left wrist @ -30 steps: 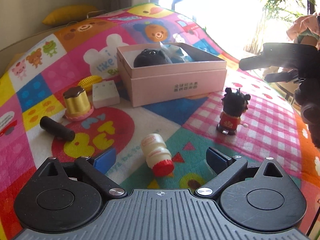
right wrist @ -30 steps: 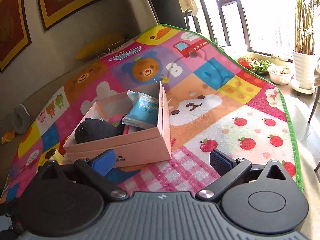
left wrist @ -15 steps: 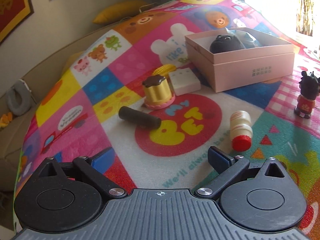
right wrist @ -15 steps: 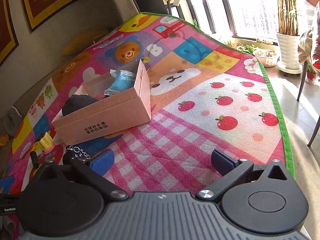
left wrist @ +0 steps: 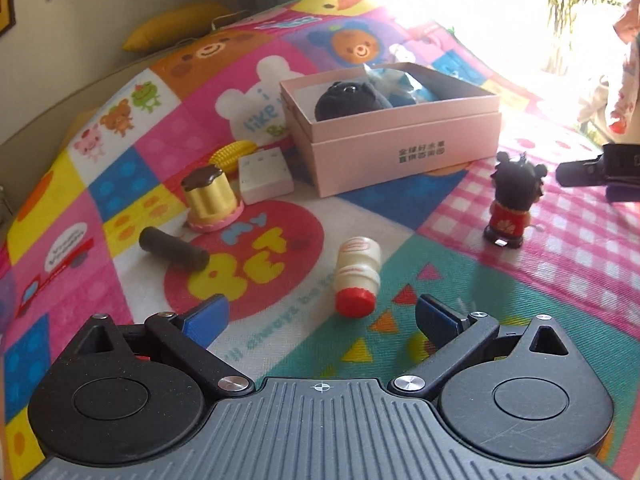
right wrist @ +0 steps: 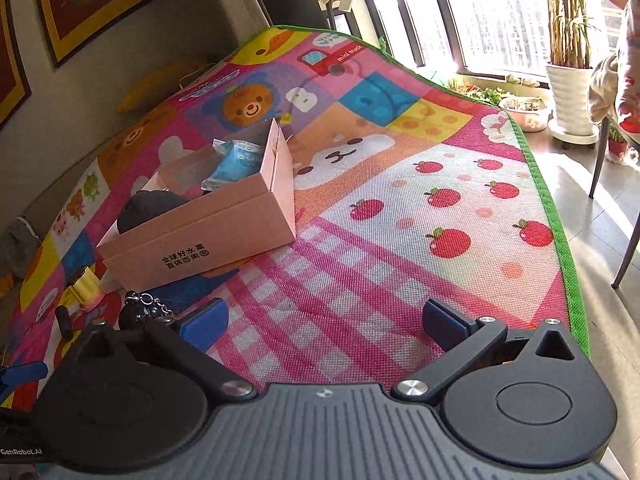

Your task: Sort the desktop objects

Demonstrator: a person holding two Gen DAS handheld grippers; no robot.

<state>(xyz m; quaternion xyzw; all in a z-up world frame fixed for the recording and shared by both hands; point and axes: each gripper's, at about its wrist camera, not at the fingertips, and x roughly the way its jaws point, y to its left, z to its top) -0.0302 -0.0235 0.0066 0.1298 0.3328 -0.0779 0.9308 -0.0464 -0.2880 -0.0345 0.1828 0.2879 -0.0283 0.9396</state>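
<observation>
Two handheld grippers are hovering over a bright patchwork play mat [left wrist: 500, 280] printed with cartoon animals, letters and apples. Seen from the left wrist camera, the left gripper [left wrist: 320, 316] is sitting low over the mat with its blue-padded fingers [left wrist: 206, 314] spread wide apart and holding nothing. Lying on its side just ahead of that gap is a small cream plastic drink bottle with a red cap [left wrist: 357, 276], the cap pointing toward the camera. Further left, a short black cylinder [left wrist: 174, 249] is lying flat, and beyond it a toy pudding with a brown top on a pink base [left wrist: 211, 200] is standing upright. Just beside the pudding are a white rectangular block [left wrist: 265, 176] and a yellow toy corn cob [left wrist: 233, 152]. Right of the block, an open pink cardboard box [left wrist: 400, 148] is sitting on the mat, holding a dark round plush toy [left wrist: 346, 100] and a light blue packet [right wrist: 236, 162]. To the right of the box, a small figurine with black hair and a red outfit [left wrist: 514, 204] is standing upright.

From the right wrist camera, the right gripper [right wrist: 324, 320] is hanging over the pink checked patch, its fingers likewise spread and empty, with the box ahead to its left. Potted plants [right wrist: 568, 60] are standing on the floor by a sunny window.
</observation>
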